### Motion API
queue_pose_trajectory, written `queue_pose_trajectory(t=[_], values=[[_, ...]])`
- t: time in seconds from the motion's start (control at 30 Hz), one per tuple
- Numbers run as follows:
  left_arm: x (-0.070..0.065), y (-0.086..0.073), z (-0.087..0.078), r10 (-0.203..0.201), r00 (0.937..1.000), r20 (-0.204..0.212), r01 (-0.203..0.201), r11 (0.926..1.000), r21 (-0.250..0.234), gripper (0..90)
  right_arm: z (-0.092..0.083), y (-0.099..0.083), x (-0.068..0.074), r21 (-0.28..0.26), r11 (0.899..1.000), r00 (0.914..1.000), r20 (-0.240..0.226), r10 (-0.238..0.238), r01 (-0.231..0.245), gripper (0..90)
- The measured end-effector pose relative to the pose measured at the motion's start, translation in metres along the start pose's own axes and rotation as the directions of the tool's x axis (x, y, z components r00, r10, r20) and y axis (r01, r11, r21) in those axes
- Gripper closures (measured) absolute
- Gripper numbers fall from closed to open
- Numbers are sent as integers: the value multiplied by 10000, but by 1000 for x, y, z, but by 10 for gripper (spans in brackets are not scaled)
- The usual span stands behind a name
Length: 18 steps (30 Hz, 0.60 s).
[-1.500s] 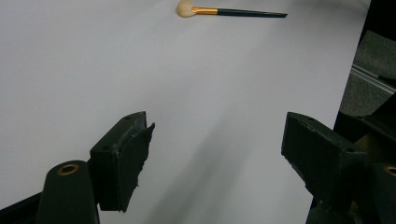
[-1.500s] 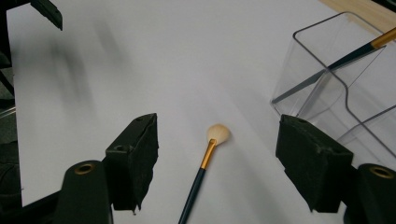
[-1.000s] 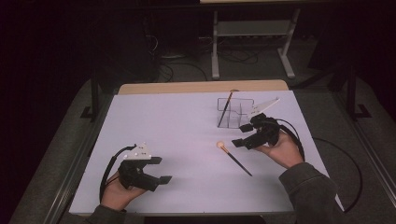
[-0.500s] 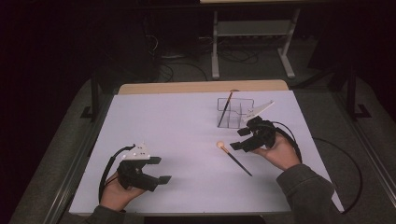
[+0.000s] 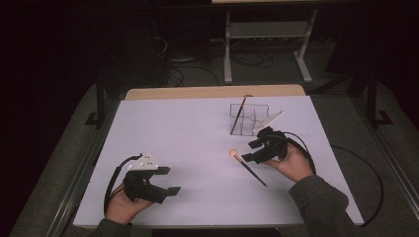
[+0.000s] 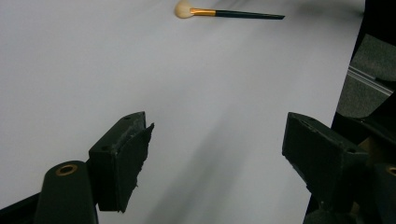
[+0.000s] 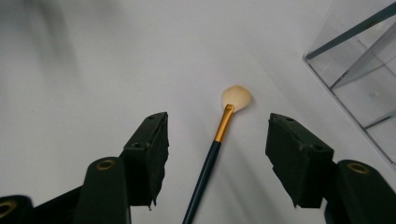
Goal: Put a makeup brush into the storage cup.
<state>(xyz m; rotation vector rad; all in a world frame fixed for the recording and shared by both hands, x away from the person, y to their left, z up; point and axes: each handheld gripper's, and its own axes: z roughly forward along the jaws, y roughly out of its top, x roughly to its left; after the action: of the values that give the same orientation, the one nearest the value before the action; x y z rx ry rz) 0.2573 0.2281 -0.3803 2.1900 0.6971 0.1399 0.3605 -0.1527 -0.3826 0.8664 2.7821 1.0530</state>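
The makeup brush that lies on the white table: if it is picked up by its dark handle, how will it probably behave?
The makeup brush looks thin and straight, so it is probably stiff and light. Its slim, smooth-looking handle may roll or slip as the jaws of the right hand-held gripper, which have just been closing around it, meet it. The pale bristle tuft seems soft and would likely bend if pressed.
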Motion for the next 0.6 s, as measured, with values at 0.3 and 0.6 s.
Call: queue_pose_trajectory(t=[0.3, 0.6], values=[[2, -2, 2, -102, 9999, -71, 102, 9999, -27, 218, 12, -5, 0, 206, 9998, 9999, -126, -78, 81, 436], [1, -1, 1, 38, 10000, -28, -38, 10000, 4, 217, 16, -8, 1, 427, 9990, 9999, -58, -122, 125, 476]])
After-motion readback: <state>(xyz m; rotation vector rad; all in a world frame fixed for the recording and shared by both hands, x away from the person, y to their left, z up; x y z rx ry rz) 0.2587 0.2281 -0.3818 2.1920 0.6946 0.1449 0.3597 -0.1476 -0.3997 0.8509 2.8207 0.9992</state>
